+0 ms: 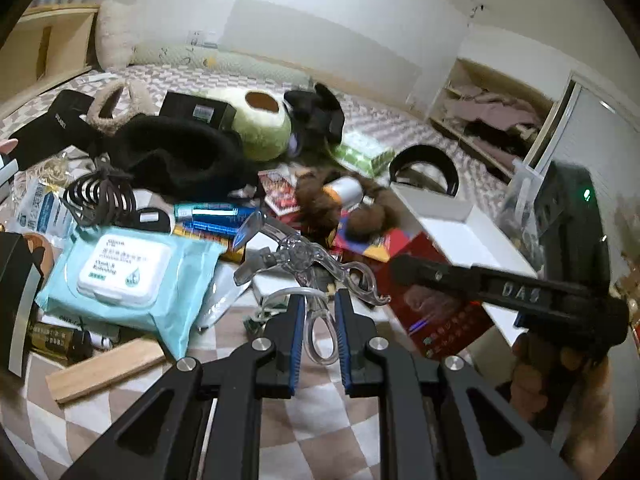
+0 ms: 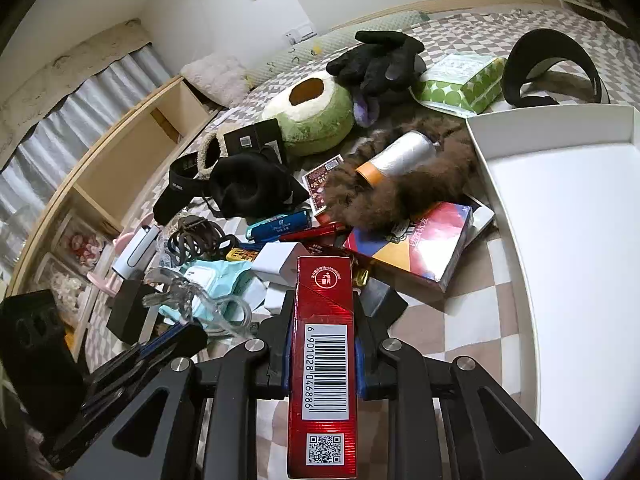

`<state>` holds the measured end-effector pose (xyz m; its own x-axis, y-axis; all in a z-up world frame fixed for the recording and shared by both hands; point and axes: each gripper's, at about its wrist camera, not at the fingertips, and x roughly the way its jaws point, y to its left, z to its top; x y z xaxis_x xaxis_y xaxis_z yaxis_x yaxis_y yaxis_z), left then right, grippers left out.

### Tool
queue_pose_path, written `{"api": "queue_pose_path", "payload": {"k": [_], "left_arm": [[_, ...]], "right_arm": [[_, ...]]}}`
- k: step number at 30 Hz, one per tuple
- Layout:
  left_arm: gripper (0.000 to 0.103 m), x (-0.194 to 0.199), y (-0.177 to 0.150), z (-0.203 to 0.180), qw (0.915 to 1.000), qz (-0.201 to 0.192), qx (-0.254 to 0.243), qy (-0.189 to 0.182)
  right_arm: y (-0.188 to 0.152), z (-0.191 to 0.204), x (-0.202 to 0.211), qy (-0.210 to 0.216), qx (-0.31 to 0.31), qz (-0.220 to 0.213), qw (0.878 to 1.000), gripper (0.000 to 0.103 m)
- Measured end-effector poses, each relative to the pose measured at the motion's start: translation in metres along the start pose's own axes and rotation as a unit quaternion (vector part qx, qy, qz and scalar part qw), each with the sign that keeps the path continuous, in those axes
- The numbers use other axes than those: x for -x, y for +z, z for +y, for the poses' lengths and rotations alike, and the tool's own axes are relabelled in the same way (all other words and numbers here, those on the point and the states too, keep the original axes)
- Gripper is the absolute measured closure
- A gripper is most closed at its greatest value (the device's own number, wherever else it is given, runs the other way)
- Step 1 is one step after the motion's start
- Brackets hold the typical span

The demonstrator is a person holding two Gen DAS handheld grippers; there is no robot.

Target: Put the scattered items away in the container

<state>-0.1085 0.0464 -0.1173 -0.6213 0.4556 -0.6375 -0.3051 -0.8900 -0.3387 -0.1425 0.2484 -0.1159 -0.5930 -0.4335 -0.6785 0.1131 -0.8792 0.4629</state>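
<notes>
Red box pinched in right gripper; left gripper clamps clear plastic tool.

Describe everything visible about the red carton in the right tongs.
The red carton is a long, narrow, glossy box, apparently foil-finished card. Its upper face carries a white barcode label, a QR code and a bin symbol. It lies lengthwise between the right tongs, clamped by the blue pads on both sides, lifted above the checked cover.
</notes>
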Motion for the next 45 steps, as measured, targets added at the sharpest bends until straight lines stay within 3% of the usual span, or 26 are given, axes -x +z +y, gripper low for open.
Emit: {"api": "queue_pose_path", "payload": {"k": [2, 4, 5, 13, 21, 26, 29, 31, 33, 38, 45], "left_arm": [[0.083, -0.011, -0.005, 0.003, 0.9994, 0.031, 0.003, 0.018], [0.053, -0.02, -0.01, 0.007, 0.9975, 0.06, 0.006, 0.037], [0.05, -0.022, -0.013, 0.009, 0.9966, 0.069, 0.008, 0.045], [0.049, -0.008, -0.008, 0.013, 0.9974, 0.038, 0.005, 0.061], [0.048, -0.019, 0.004, 0.015, 0.9972, 0.024, 0.013, 0.07], [0.048, -0.01, 0.016, 0.013, 0.9979, -0.016, 0.017, 0.06], [0.046, -0.012, 0.034, 0.007, 0.9968, -0.03, -0.002, 0.074], [0.042, -0.019, 0.044, 0.007, 0.9952, -0.024, -0.009, 0.094], [0.042, -0.032, 0.048, 0.008, 0.9927, 0.01, -0.017, 0.119], [0.041, -0.039, 0.013, 0.006, 0.9823, 0.082, -0.061, 0.157], [0.039, -0.013, -0.022, 0.019, 0.975, 0.096, -0.046, 0.195]], "right_arm": [[0.0, 0.0, -0.001, -0.001, 0.0, 0.003, 1.0, 0.08], [0.0, -0.001, -0.003, -0.001, -0.001, 0.006, 1.0, 0.08], [0.0, -0.001, -0.003, -0.001, -0.002, 0.007, 1.0, 0.08], [-0.001, -0.002, -0.004, 0.004, -0.005, 0.01, 1.0, 0.08], [-0.001, -0.005, -0.002, 0.012, -0.013, 0.007, 1.0, 0.08], [0.0, -0.007, -0.002, 0.01, -0.018, 0.007, 1.0, 0.08], [0.001, -0.006, -0.003, 0.011, -0.017, 0.008, 1.0, 0.08], [0.001, -0.006, -0.004, 0.01, -0.015, 0.009, 1.0, 0.08], [0.001, -0.007, -0.004, 0.009, -0.015, 0.009, 1.0, 0.08], [0.001, -0.011, -0.006, 0.011, -0.024, 0.012, 1.0, 0.08], [0.0, -0.01, -0.004, 0.014, -0.021, 0.012, 1.0, 0.08]]}}
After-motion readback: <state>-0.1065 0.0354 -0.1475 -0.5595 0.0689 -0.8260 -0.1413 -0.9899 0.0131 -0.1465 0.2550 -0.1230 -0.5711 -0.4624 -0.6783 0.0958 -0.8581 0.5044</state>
